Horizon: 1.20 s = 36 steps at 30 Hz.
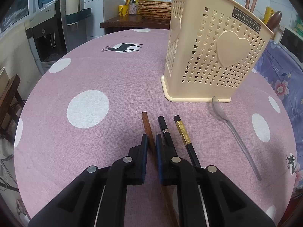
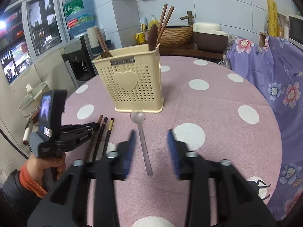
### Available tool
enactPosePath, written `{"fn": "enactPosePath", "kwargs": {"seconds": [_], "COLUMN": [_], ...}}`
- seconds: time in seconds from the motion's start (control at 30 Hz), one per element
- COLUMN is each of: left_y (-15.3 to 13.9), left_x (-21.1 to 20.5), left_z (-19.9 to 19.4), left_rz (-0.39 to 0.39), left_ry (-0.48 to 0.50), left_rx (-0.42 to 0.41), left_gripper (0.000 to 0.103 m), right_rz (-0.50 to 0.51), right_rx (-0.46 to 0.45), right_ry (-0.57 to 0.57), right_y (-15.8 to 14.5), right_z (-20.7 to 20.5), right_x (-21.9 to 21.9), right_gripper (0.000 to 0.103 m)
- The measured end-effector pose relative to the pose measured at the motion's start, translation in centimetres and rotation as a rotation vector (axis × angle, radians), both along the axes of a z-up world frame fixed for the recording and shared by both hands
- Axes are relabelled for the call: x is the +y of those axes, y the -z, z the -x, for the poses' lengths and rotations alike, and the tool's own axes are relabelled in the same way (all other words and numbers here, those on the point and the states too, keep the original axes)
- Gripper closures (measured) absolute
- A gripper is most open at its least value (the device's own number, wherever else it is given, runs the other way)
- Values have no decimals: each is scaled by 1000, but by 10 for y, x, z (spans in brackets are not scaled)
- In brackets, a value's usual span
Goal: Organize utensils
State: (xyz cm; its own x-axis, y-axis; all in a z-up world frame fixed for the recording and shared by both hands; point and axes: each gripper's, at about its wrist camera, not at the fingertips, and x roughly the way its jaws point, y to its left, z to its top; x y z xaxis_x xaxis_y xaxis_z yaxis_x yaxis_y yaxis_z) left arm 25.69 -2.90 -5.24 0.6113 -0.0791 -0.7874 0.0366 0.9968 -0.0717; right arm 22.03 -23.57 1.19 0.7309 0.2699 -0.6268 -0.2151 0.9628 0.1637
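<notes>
My left gripper is shut on a brown wooden chopstick that lies on the pink dotted tablecloth. Just right of it lie two black chopsticks, one with a silver band and one with a gold band. A clear plastic spoon lies in front of the cream heart-pattern holder. My right gripper hovers open above the spoon's handle, pads well apart from it. The holder has brown chopsticks and a dark wooden spoon standing in it. The left gripper also shows at the left.
A hand in a dark sleeve with an orange cuff holds the left gripper. Purple flowered cloth borders the table's right side. A water dispenser and a lidded pot stand off the left edge. A wicker basket sits behind.
</notes>
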Motion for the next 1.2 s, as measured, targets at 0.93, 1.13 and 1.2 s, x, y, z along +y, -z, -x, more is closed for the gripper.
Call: {"fn": "enactPosePath", "kwargs": {"seconds": [0.93,1.13,1.2], "left_y": [2,2,2], "left_x": [9,8,8], "left_z": [-3,-2,-2], "left_rz": [66,59,58], "left_ry": [9,8,9], "left_rx": [3,1,0], "left_gripper": [93,93,93], "right_rz": [203,199,182], "right_rx": [152,150,124], "right_ry": [-211,-217,-216], "right_y": [73,71,66], "right_z": [-130,-123,-115], "right_x": [96,105,103], "right_gripper": [56,66,66]}}
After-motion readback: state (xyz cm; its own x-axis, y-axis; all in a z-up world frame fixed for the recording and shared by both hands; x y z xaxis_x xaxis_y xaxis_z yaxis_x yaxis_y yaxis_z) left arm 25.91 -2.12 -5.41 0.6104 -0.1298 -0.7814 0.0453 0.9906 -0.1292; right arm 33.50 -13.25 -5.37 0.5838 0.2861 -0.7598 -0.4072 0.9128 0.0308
